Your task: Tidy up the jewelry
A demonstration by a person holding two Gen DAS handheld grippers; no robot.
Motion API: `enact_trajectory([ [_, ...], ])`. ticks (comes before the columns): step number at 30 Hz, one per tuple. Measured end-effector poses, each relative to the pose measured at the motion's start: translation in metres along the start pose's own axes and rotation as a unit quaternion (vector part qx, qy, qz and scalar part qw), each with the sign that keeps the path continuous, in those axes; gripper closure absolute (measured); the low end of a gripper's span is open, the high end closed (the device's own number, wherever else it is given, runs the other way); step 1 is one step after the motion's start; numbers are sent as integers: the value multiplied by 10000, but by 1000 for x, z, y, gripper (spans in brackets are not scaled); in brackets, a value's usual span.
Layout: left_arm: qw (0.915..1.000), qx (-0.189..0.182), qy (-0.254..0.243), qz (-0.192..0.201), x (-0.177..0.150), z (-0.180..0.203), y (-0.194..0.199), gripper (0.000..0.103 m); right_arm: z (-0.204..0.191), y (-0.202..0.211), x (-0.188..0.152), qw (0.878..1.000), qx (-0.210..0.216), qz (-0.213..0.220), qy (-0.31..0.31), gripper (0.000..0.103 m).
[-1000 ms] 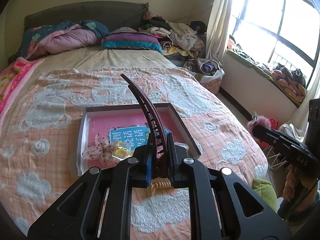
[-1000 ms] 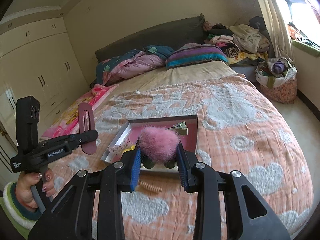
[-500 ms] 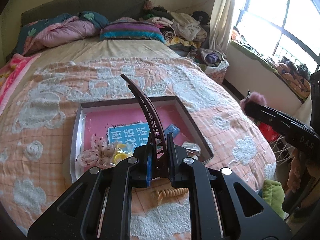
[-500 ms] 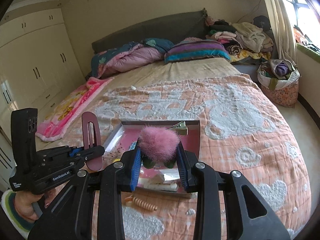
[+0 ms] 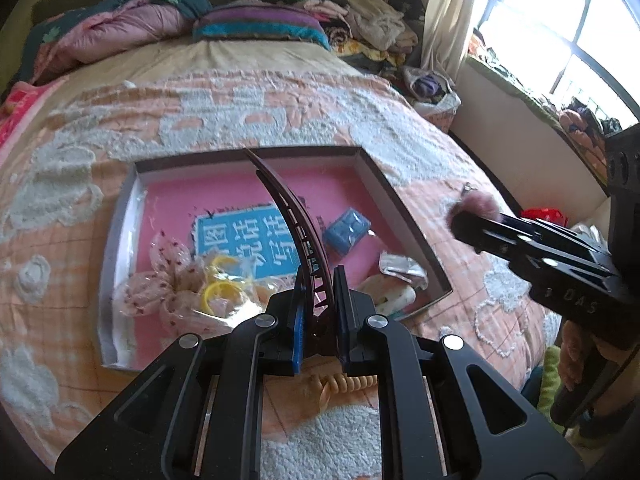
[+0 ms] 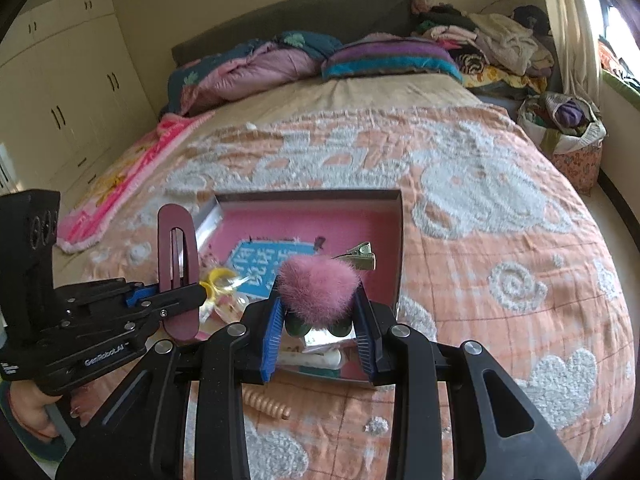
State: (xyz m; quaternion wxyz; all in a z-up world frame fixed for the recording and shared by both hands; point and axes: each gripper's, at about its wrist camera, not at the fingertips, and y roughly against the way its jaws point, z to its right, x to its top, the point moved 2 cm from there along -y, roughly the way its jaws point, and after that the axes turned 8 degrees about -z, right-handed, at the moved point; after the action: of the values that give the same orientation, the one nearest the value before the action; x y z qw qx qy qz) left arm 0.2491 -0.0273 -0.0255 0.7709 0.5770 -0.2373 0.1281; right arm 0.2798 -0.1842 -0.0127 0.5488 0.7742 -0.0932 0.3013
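The shallow grey-rimmed, pink-lined jewelry box (image 5: pixel 400 204) on the bed now lies right under both my tools, closer than a second ago: left tool (image 5: pixel 316 308) clenched on the curved dark-red comb clip (image 5: pixel 296 236), right tool (image 6: pixel 318 320) on the fluffy pink pom-pom clip (image 6: pixel 316 292), both seemingly ready to drop in.

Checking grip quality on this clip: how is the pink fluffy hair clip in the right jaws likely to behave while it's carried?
The pink fluffy hair clip probably squashes: its fur bulges above the right gripper, shut on it. It looks light for its bulk. Its metal clip end juts out sideways, so it may pivot in the soft grip and could snag the box.
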Motion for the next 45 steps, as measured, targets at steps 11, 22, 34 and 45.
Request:
enact_trajectory([
  [11, 9997, -43, 21, -256, -6, -1, -23, 96, 2, -31, -5, 9995, -58, -309, -19, 54],
  [22, 9999, -12, 10, -151, -7, 4, -11, 87, 9, 23, -17, 9993, -107, 225, -269, 21],
  [34, 9997, 77, -23, 219, -7, 16, 35, 48, 8, 94, -25, 9955, -154, 868, -339, 9],
  [45, 9971, 405, 5, 642, -20, 19, 82, 10, -15, 130, -38, 9931, -63, 1163, -163, 9],
])
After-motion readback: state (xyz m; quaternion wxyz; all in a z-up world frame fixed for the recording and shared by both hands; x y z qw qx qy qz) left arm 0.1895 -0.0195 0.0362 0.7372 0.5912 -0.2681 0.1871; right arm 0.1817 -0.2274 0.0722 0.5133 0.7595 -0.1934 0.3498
